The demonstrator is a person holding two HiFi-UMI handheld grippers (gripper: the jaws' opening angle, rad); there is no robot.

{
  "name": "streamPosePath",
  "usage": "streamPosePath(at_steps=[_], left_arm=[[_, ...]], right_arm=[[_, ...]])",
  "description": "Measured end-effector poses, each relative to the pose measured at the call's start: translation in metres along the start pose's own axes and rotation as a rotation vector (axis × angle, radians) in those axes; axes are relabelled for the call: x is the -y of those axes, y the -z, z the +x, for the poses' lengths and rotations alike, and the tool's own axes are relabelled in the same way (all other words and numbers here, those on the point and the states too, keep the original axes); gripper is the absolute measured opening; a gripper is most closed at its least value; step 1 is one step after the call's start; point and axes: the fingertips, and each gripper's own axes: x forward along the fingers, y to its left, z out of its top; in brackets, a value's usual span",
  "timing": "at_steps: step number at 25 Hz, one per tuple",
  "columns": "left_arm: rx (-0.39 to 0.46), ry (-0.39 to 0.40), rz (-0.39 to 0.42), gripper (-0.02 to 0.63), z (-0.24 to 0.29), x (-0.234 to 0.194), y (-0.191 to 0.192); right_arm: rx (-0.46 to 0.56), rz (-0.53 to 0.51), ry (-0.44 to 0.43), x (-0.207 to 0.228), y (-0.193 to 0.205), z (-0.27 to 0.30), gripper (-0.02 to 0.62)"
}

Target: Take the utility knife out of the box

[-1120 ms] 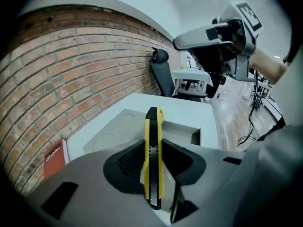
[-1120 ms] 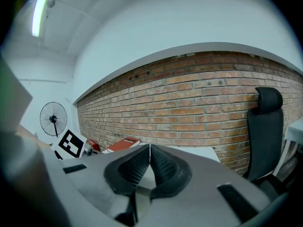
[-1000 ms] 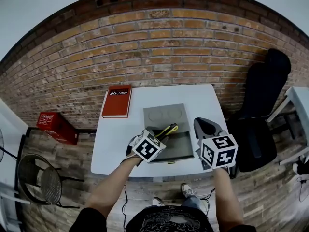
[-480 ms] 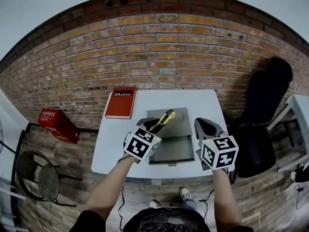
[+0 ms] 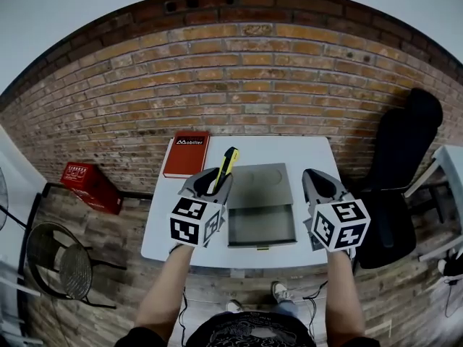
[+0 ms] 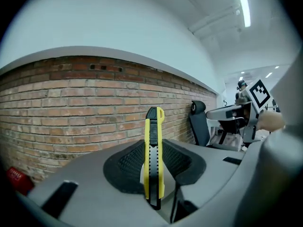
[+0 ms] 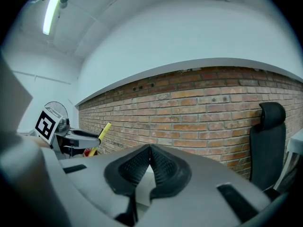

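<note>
My left gripper (image 5: pixel 209 184) is shut on a yellow and black utility knife (image 5: pixel 227 165), held in the air above the table's left part, clear of the box. In the left gripper view the knife (image 6: pixel 154 157) stands upright between the pads, tip up. The grey box (image 5: pixel 262 225) lies open on the white table (image 5: pixel 165 226), its tray bare, its lid (image 5: pixel 255 176) folded back behind it. My right gripper (image 5: pixel 321 185) hovers at the box's right side, shut with nothing in it; its pads (image 7: pixel 142 167) meet at the tips.
A red book (image 5: pixel 187 154) lies on the table's far left corner. A brick wall (image 5: pixel 246 71) stands behind the table. A black office chair (image 5: pixel 399 150) is at the right, a red crate (image 5: pixel 88 186) and a wire chair (image 5: pixel 54 264) at the left on the floor.
My left gripper has lifted the knife up out of the box and carried it to the left, and the knife has swung from slanted to nearly upright. The right gripper has risen a little.
</note>
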Motion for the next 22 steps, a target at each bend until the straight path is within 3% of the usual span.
streamPosePath(at_steps=[10,22], left_arm=[[0.092,-0.130,-0.111,0.129,-0.034,-0.031,0.001],[0.086,-0.153,-0.126,0.129,-0.041,-0.035,0.009]], right_arm=[[0.029,-0.001,-0.022,-0.011,-0.008,0.003,0.020],[0.035,-0.015,-0.026,-0.019,-0.006,0.004,0.020]])
